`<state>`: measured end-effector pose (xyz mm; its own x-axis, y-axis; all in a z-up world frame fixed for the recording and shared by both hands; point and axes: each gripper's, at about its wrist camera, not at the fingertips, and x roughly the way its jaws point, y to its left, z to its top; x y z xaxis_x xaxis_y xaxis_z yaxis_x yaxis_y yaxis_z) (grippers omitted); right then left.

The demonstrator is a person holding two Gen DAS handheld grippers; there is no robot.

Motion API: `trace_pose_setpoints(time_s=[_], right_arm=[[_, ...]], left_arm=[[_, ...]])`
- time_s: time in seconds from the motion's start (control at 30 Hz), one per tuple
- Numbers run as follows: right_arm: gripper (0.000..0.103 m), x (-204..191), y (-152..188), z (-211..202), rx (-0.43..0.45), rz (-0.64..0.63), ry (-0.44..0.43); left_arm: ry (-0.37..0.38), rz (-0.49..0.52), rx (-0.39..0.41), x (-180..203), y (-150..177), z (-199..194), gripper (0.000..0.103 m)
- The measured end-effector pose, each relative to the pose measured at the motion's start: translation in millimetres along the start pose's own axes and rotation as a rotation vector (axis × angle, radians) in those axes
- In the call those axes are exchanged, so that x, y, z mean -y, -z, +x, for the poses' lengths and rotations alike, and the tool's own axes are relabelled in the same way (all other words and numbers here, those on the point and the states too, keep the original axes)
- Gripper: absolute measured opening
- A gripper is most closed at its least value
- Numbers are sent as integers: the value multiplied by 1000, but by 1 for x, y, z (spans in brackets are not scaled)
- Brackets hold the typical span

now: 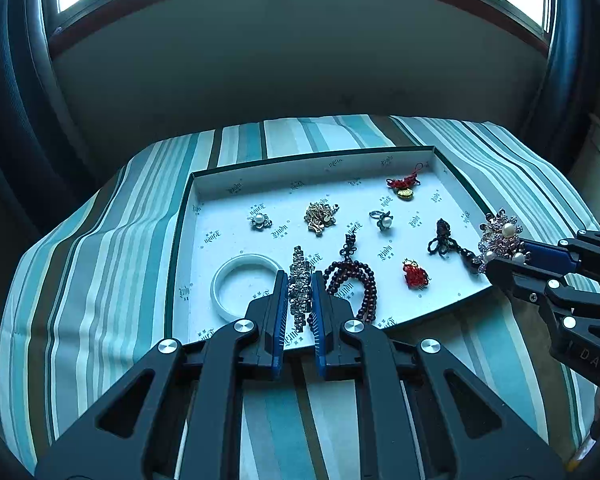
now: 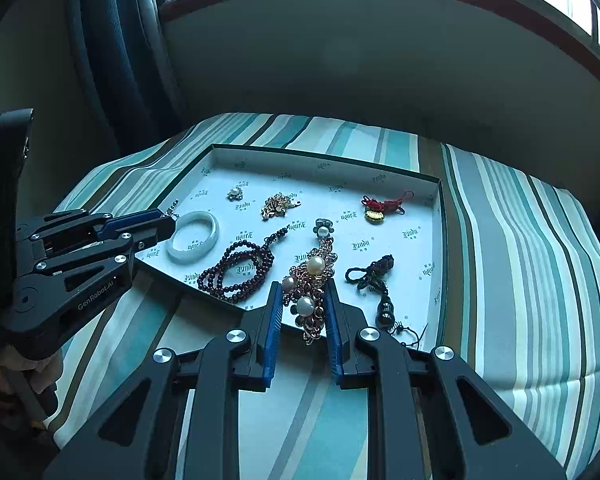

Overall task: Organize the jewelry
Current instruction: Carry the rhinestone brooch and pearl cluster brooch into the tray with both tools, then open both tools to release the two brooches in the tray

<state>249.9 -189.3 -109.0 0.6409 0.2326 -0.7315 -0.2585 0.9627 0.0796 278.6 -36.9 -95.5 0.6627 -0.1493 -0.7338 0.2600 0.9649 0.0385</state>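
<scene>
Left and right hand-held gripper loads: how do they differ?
The left hand-held gripper is shut on a narrow grey rhinestone strip; the right hand-held gripper is shut on a bulkier pearl brooch. The strip is colourless, the brooch rose-gold with white pearls. Both are held above the tray.

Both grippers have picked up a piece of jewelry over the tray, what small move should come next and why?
Probably carry each piece to a bare patch of the tray and lower it. The left gripper is shut on the rhinestone bracelet and the right gripper on the pearl brooch; the beaded bracelet and white bangle lie close below.
</scene>
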Motion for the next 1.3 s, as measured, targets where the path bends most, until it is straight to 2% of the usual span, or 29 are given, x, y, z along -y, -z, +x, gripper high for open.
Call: trace_pose_setpoints(time_s=[0.6, 0.9, 1.3], right_arm=[[21, 25, -49, 50, 32, 28, 18], [21, 35, -46, 84, -25, 45, 25], [21, 42, -36, 108, -71, 65, 40]], left_arm=[[-2, 0, 16, 3, -51, 58, 12], [-14, -16, -51, -2, -48, 94, 12], [-30, -32, -91, -6, -40, 113, 12]])
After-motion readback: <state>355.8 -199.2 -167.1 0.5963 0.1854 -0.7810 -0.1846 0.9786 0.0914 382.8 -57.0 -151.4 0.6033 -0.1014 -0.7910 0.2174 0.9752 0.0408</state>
